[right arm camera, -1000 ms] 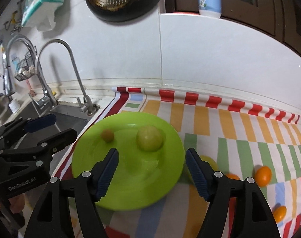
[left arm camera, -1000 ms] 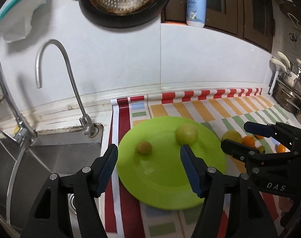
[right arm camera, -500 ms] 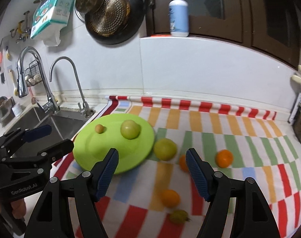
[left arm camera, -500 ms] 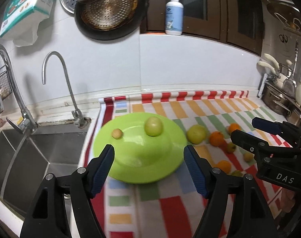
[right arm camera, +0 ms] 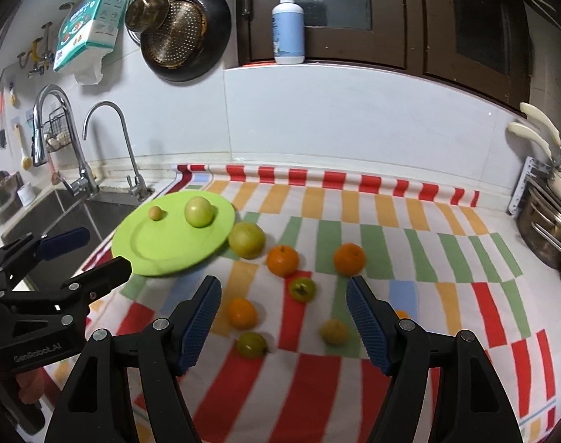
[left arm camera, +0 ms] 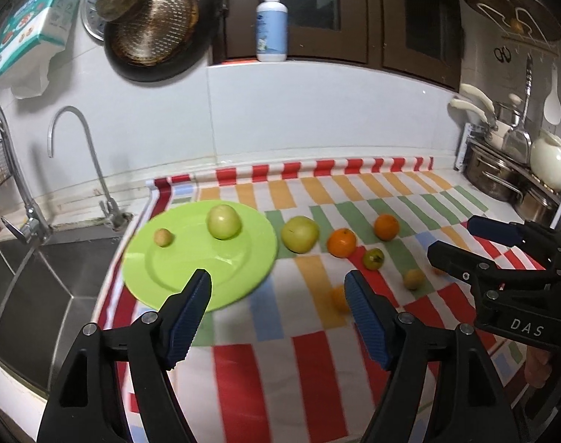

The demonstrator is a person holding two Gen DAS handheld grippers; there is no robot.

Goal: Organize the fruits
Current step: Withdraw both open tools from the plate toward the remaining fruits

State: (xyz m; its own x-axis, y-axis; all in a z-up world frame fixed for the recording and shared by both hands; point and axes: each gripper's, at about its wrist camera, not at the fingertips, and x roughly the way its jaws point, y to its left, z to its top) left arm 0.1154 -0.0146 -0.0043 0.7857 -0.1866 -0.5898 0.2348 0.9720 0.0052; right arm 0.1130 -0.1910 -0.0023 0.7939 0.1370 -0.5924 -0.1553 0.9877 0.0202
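Two hand-held grippers over the fruit, both w/ fingers apart, nothing held.

One small orange fruit (right arm camera: 401, 313) is mostly hidden behind the right hand-held gripper (right arm camera: 284, 312) finger; fruit near the bottom is blurred. Left hand-held gripper (left arm camera: 277, 308) hangs over the plate (left arm camera: 177, 269) edge, right one above the loose fruit on the striped worktop (right arm camera: 409, 243). Count: 2 fruits on the plate, a big green one (right arm camera: 199, 211) & a small tan one (right arm camera: 156, 213); 8 loose beside it, the large green one (right arm camera: 246, 240) touching the rim.
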